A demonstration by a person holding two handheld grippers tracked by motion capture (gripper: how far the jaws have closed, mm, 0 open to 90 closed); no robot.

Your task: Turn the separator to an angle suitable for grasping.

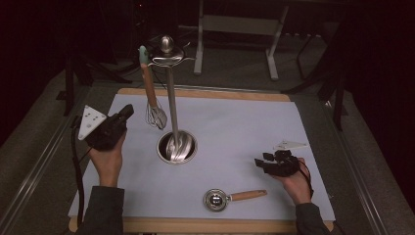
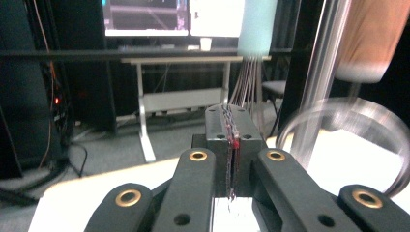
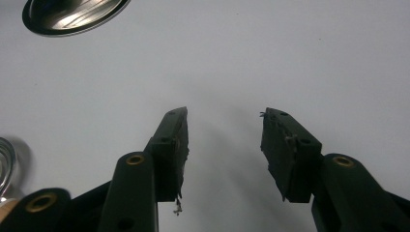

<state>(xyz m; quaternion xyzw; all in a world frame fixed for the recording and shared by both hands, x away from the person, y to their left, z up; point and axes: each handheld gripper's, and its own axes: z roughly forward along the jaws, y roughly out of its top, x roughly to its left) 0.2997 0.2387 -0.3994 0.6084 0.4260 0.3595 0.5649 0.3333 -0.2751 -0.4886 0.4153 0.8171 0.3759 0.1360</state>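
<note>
On the pale worktop (image 1: 244,127), your right gripper (image 1: 262,163) gapes empty near the wooden-handled steel strainer (image 1: 215,199); your left gripper (image 1: 128,111) is pressed together, empty.

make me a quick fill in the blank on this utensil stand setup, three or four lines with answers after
1. The whisk with the wooden handle hangs from the top of the metal ____.
2. The jaws of the right gripper stand ____ over the bare mat.
3. The jaws of the left gripper are pressed ____.
4. The small ladle lies flat on the mat with its handle made of ____.

Missing words: stand; open; shut; wood
</note>
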